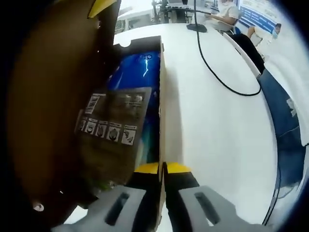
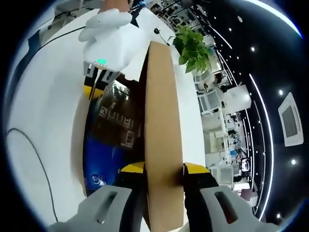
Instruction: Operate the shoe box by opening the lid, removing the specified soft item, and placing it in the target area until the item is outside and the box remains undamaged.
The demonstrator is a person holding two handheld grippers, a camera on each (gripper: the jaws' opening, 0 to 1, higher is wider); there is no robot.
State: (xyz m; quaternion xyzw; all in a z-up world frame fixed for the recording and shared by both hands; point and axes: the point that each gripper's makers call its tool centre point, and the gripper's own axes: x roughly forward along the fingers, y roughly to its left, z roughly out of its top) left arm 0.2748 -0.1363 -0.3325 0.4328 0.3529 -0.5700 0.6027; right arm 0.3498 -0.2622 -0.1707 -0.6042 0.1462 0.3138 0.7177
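The tabletop (image 1: 217, 125) is white and smooth, and a black cable (image 1: 212, 67) runs over it from 12 o'clock toward 3 o'clock in the left gripper view. Behind it, at 1 o'clock, a person (image 1: 227, 12) sits at the far edge, and some stands are there, too small to tell what they are. In the right gripper view the room is an open office with ceiling lights, and a green plant (image 2: 193, 46) stands at 1 o'clock.

The box (image 1: 161, 111) stands open on the tabletop. The left gripper (image 1: 162, 169) has its fingers closed on the thin side wall of the box, one finger inside and one outside. The lid (image 2: 161, 145) stands raised, seen edge-on, and the right gripper (image 2: 163, 169) holds it between fingers that are nearly closed, pressing both faces.

Inside the box lies the blue item (image 1: 137, 72), partly under a dark bag (image 1: 113, 130) with printed icons. How far the item goes under the bag I cannot tell. In the right gripper view the left gripper's white housing covers the far end of the box at 11 o'clock. The lid's inner face at 9 o'clock in the left gripper view is dark and blurred.
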